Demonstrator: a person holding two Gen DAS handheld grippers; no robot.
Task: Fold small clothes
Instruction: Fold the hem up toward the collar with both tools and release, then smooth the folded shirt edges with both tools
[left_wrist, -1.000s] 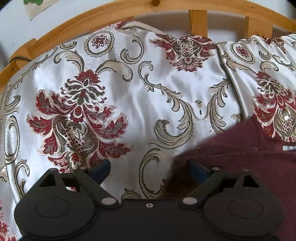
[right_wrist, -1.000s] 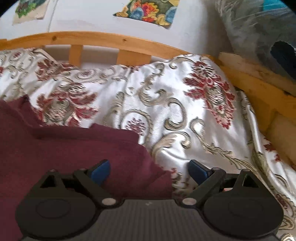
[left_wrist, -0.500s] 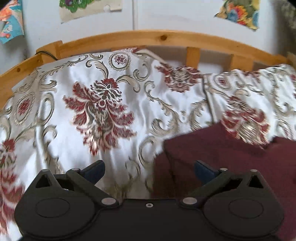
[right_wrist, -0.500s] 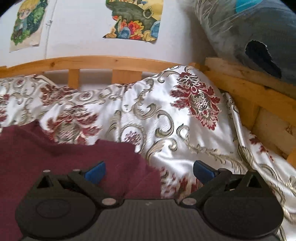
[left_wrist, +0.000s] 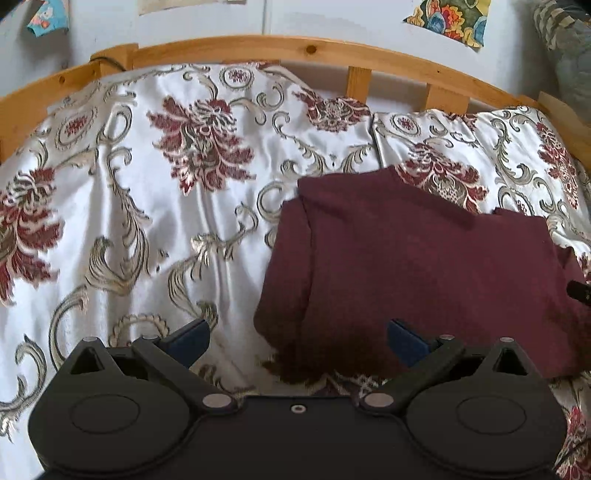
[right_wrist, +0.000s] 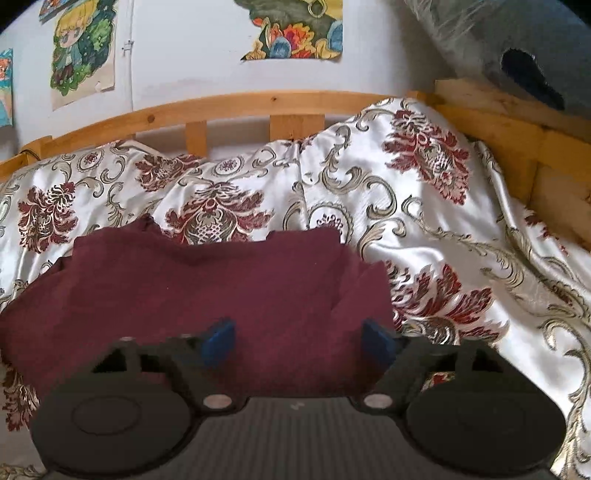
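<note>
- No readable brand, label or writing anywhere; only cartoon posters (right_wrist: 83, 51) on the white wall beyond the bed, their figures drawn but wordless.
- Left gripper (left_wrist: 297, 338): jaws spread as wide as they go, blue pads clear of everything, nothing gripped.
- Between and just ahead of the left jaws: the near left corner of the maroon garment (left_wrist: 417, 258), folded flat, its rolled left edge running away from the gap; left pad over bare bedspread, right pad over maroon cloth, contact not evident.
- Right gripper (right_wrist: 300, 343): jaws partly open, having just been closing, narrower than the left pair; maroon garment (right_wrist: 207, 291) lying under and between the pads, not pinched.
- Right pad of the right gripper near the garment's right edge, left pad over its middle; whether either pad brushes the cloth cannot be told.
- Garment spread on a satin bedspread (left_wrist: 147, 221) patterned with red flowers and gold scrolls, reaching ahead of and to both sides of both jaws.
- Wooden bed rail (right_wrist: 236, 105) far ahead of the jaws, curved by the lens.
- Grey bundle (right_wrist: 509, 48) up beyond the right jaws' right side, over the wooden frame.
</note>
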